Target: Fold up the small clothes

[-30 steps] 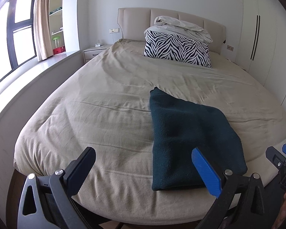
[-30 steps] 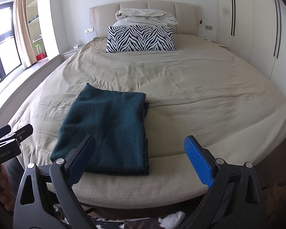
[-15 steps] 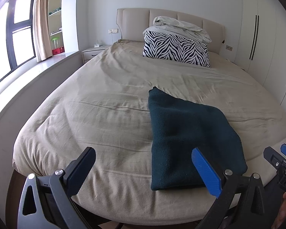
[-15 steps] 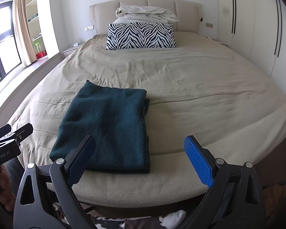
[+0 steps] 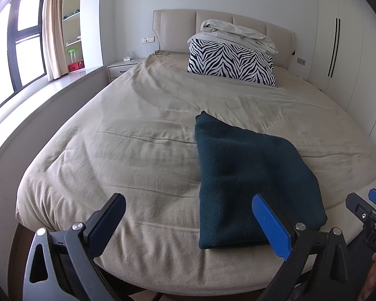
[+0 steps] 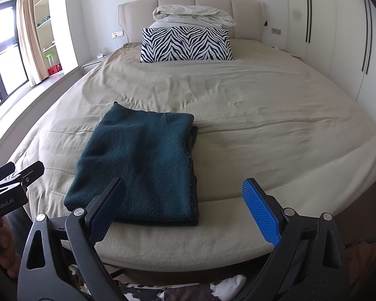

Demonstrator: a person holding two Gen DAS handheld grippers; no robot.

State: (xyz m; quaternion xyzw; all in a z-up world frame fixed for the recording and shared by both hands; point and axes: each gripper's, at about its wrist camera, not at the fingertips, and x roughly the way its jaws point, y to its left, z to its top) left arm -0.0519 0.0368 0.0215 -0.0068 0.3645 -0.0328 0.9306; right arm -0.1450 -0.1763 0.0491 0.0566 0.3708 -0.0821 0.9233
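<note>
A dark teal knitted garment (image 5: 248, 175) lies folded into a flat rectangle near the foot of the bed (image 5: 142, 135); it also shows in the right wrist view (image 6: 142, 160). My left gripper (image 5: 188, 223) is open and empty, held just off the bed's foot edge, left of the garment. My right gripper (image 6: 185, 205) is open and empty, held off the foot edge at the garment's right side. Each gripper shows at the edge of the other's view, the right one (image 5: 368, 213) and the left one (image 6: 9, 183).
A zebra-striped pillow (image 5: 231, 62) and a rumpled white duvet (image 5: 238, 35) sit at the padded headboard. A nightstand (image 5: 124, 67) and window ledge lie left of the bed, white wardrobes (image 6: 338, 32) right. Patterned cloth (image 6: 177, 291) lies on the floor below the bed.
Both grippers have drifted slightly, so the bed sits a little lower in view. The garment has not moved and both grippers stay open.
</note>
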